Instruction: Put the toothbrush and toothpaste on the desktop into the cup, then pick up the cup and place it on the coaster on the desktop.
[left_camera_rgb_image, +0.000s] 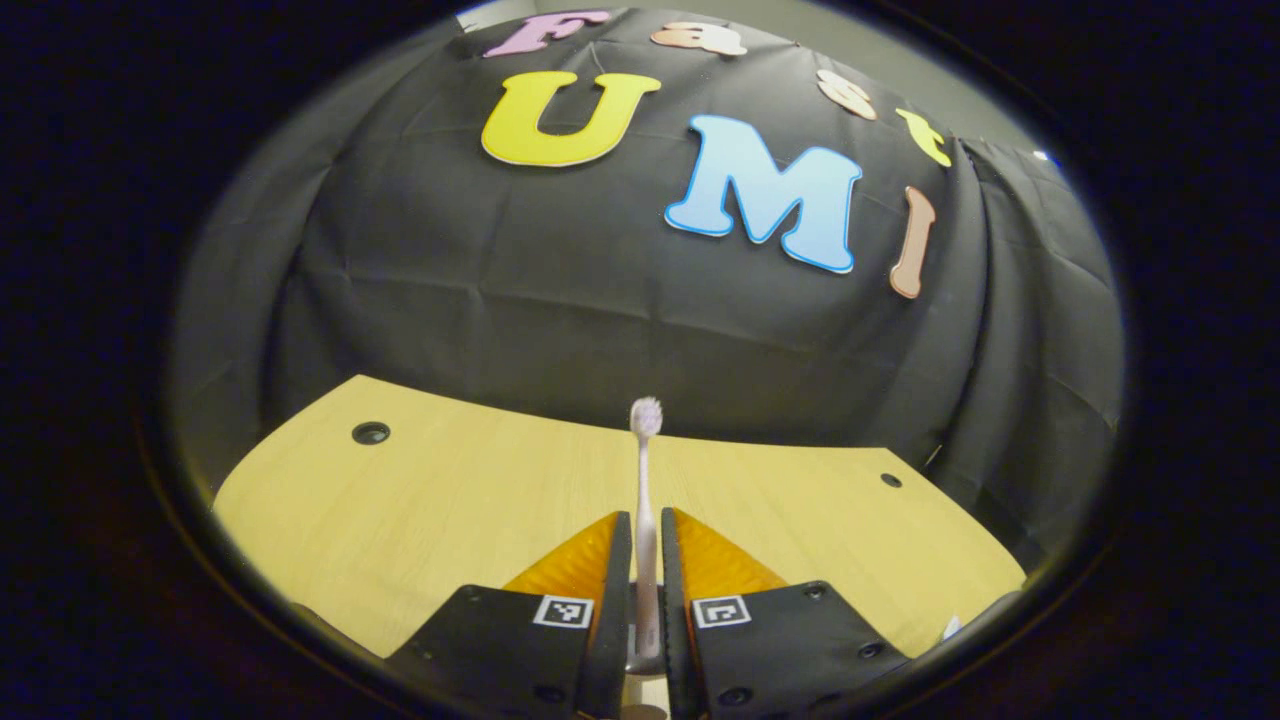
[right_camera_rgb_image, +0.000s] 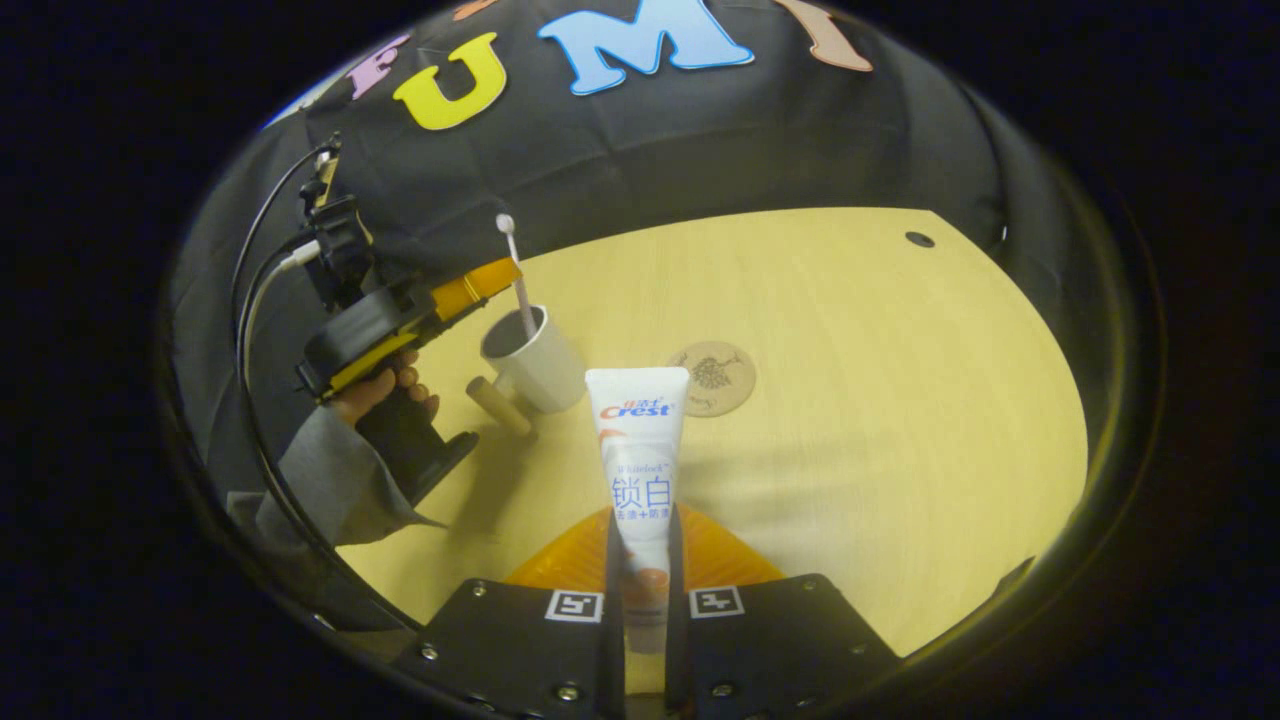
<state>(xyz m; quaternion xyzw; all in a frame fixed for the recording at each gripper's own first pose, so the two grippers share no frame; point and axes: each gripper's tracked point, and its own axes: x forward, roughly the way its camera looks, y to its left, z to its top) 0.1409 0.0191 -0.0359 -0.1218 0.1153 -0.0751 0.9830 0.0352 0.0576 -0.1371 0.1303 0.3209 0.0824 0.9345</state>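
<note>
Wooden desktop (right_camera_rgb_image: 850, 400), left tongs (left_camera_rgb_image: 646, 545) clamping toothbrush (left_camera_rgb_image: 646, 470), right tongs (right_camera_rgb_image: 645, 545) clamping toothpaste (right_camera_rgb_image: 638, 450)

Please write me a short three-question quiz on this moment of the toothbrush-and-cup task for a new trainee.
1. True or false: the toothbrush stands with its lower end inside the cup.
2. What does the right gripper hold? A) a coaster B) the toothpaste C) nothing
3. Fill in: the coaster lies flat on the ____, bare, beside the cup.

Key: 1 true, the left gripper holds it by the handle, bristles up. 2 B, both fingers press on the tube. 3 desktop.
</note>
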